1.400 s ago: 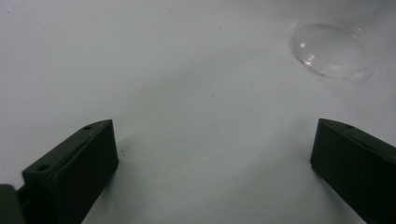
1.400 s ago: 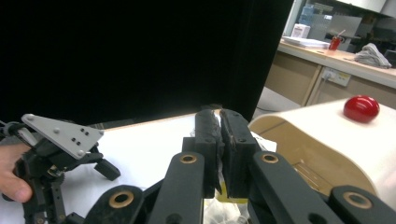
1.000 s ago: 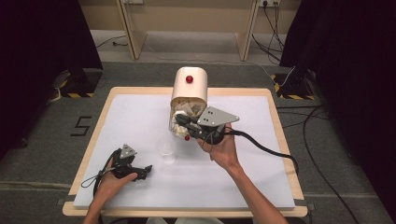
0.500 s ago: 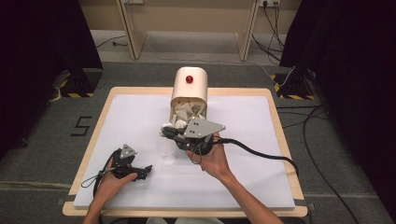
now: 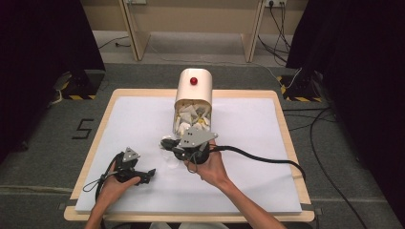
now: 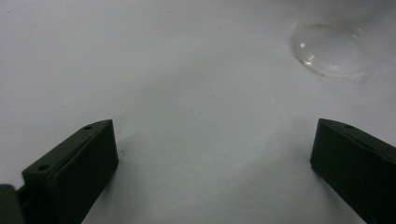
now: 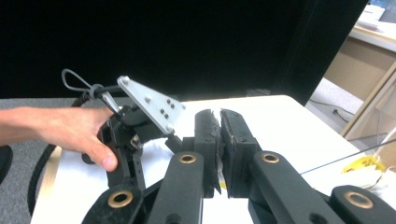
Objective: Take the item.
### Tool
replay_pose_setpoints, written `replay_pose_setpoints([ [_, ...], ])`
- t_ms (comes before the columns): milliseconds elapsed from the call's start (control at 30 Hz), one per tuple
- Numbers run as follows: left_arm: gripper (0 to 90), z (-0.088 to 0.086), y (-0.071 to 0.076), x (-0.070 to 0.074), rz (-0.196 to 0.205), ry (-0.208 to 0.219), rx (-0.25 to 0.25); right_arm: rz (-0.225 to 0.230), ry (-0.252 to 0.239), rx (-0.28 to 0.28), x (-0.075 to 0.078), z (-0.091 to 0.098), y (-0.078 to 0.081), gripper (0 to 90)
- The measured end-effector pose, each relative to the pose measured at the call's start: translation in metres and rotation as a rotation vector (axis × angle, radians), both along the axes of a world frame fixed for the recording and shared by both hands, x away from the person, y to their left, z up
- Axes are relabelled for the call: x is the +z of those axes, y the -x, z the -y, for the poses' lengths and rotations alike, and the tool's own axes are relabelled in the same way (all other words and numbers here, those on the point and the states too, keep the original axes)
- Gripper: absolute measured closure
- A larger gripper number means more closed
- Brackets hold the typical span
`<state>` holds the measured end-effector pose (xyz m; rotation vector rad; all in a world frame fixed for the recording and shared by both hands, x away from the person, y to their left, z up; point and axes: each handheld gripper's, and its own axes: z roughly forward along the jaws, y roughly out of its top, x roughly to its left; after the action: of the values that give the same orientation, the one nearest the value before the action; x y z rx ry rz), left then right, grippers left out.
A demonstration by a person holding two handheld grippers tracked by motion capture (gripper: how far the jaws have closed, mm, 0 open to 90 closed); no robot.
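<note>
Item: sorting job at the white surface (image 5: pixel 267 143), judged to be in its middle stretch. We are listing a cream bin (image 5: pixel 193 88) lying on its side at the far edge, with its mouth turned toward the person and white and yellow crumpled pieces (image 5: pixel 191 117) crowding that mouth. Most of the load, by our reading, is waiting to be drawn out. We are listing the right claw (image 5: pixel 165 142) hanging just in front of the bin's mouth. In the right gripper view this claw (image 7: pixel 219 114) is pressing its jaws together on a thin pale scrap (image 7: pixel 216 122). One piece is therefore in transit, gripped and off the surface. We are listing a clear cup (image 5: pixel 171 161) standing upright on the surface just beside and below that claw, and it is the likely place for the scrap to go. We cannot tell whether anything is lying in the cup (image 6: pixel 334 49). We are listing the left claw (image 5: pixel 151 172) resting low on the surface near the cup, its jaws standing wide apart and gripping nothing (image 6: pixel 212 126). Remaining, as we are judging it: releasing this scrap and fetching the others.
</note>
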<state>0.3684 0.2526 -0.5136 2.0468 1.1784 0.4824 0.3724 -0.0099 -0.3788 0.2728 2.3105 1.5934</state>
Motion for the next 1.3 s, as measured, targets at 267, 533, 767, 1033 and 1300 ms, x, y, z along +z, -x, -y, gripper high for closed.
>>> replay_pose_setpoints([
  [267, 0.0, 0.0, 0.0, 0.0, 0.0, 0.0, 0.0, -0.009, 0.054, -0.012, -0.015, -0.006, -0.005, 86.0],
  [533, 0.0, 0.0, 0.0, 0.0, -0.001, -0.003, -0.001, -0.043, 0.083, -0.036, -0.03, -0.007, -0.015, 85.9],
  [767, 0.0, 0.0, 0.0, 0.0, 0.0, -0.002, -0.001, -0.053, 0.105, -0.037, -0.037, -0.008, -0.017, 85.6],
  [1033, 0.0, 0.0, 0.0, 0.0, 0.0, 0.0, 0.001, -0.046, 0.151, -0.054, -0.047, -0.013, -0.019, 84.5],
  [1300, 0.0, 0.0, 0.0, 0.0, 0.0, 0.0, 0.001, -0.041, 0.179, -0.067, -0.053, -0.015, -0.02, 81.1],
])
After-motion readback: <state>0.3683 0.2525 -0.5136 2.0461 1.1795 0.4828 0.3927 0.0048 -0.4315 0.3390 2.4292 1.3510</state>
